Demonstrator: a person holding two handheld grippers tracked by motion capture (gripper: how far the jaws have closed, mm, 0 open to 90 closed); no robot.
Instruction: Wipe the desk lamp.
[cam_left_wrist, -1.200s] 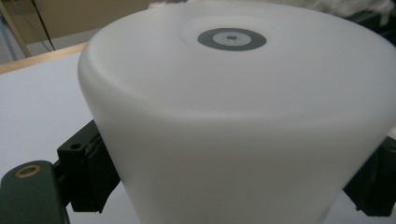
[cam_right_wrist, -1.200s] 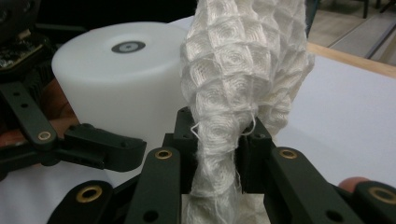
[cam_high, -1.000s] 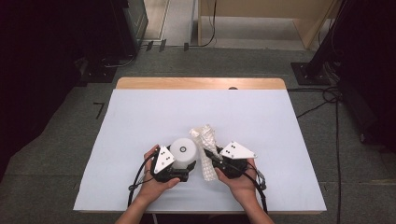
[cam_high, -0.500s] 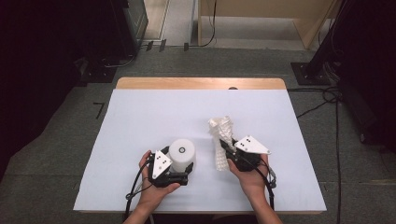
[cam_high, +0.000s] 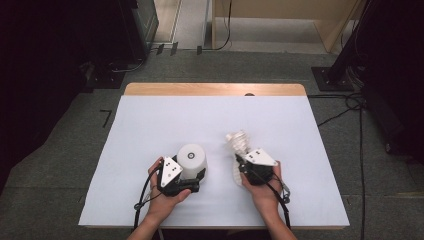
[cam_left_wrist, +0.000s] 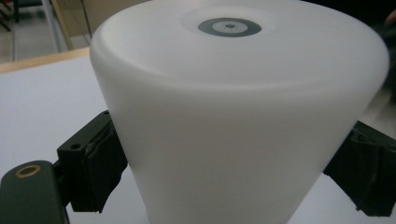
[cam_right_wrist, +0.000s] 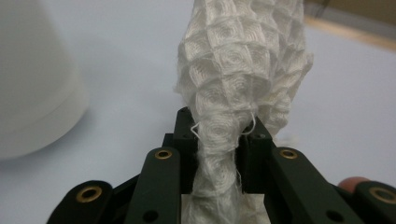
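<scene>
A white plastic cup (cam_high: 192, 156) stands upside down on the white-covered table (cam_high: 210, 117), near the front. My left gripper (cam_high: 193, 170) is shut on its sides. In the left gripper view the cup (cam_left_wrist: 233, 116) looms close, with a black pad (cam_left_wrist: 93, 170) pressed on each flank. To the right, my right gripper (cam_high: 239, 164) is shut on a bunched white waffle-weave cloth (cam_high: 238, 141), which stands up away from it. In the right gripper view the cloth (cam_right_wrist: 243, 70) is pinched between the jaws of that gripper (cam_right_wrist: 217, 140), and the cup (cam_right_wrist: 32, 93) sits at the left.
The table's wooden far edge (cam_high: 215, 89) shows beyond the white cover. Dark equipment (cam_high: 60, 45) stands on the floor at the left, and cables (cam_high: 345, 105) run at the right. A gap of bare cover lies between cup and cloth.
My right gripper has carried the cloth to the right and a little lower, away from the cup it was beside. The left gripper and cup have barely moved.
</scene>
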